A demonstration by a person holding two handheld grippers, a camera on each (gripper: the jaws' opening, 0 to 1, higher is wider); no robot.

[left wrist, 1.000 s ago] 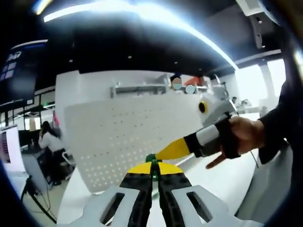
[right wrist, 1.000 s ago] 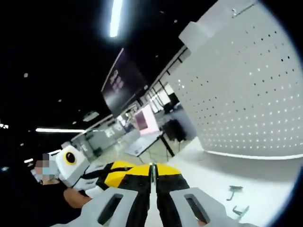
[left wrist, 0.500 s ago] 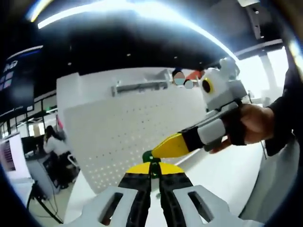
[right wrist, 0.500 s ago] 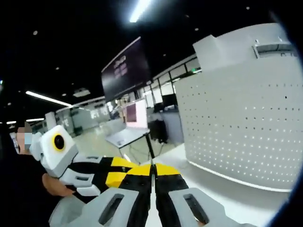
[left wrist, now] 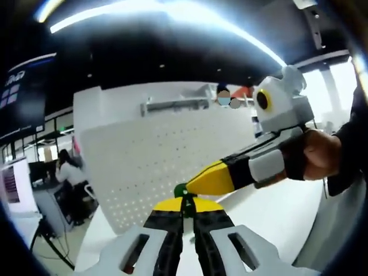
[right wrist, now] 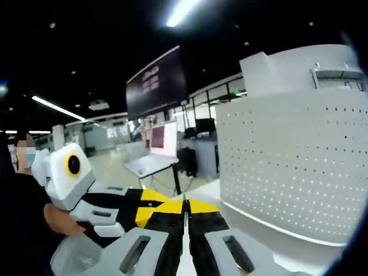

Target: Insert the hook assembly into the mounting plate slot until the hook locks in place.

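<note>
A white perforated mounting plate (left wrist: 167,161) stands upright on the white table, with a metal rail (left wrist: 172,104) across its top. My left gripper (left wrist: 184,200) is shut on a small green hook piece (left wrist: 181,190) in front of the plate. The right gripper (left wrist: 194,185) reaches in from the right in a person's hand (left wrist: 319,155), its yellow tip touching the green piece. In the right gripper view my right gripper (right wrist: 185,201) has its jaws together, the left gripper (right wrist: 150,206) lies close on its left, and the plate (right wrist: 299,167) stands to the right.
White table surface (left wrist: 276,213) stretches right of the plate. Behind it are office desks, a laptop (right wrist: 152,152) on a table, a dark hanging screen (right wrist: 158,83), and a seated person (left wrist: 66,172) at far left.
Both views have shifted with the hands. The right gripper has lifted and drawn closer, its tip staying at the green piece. The right view has rolled level, and small parts on the table have left it.
</note>
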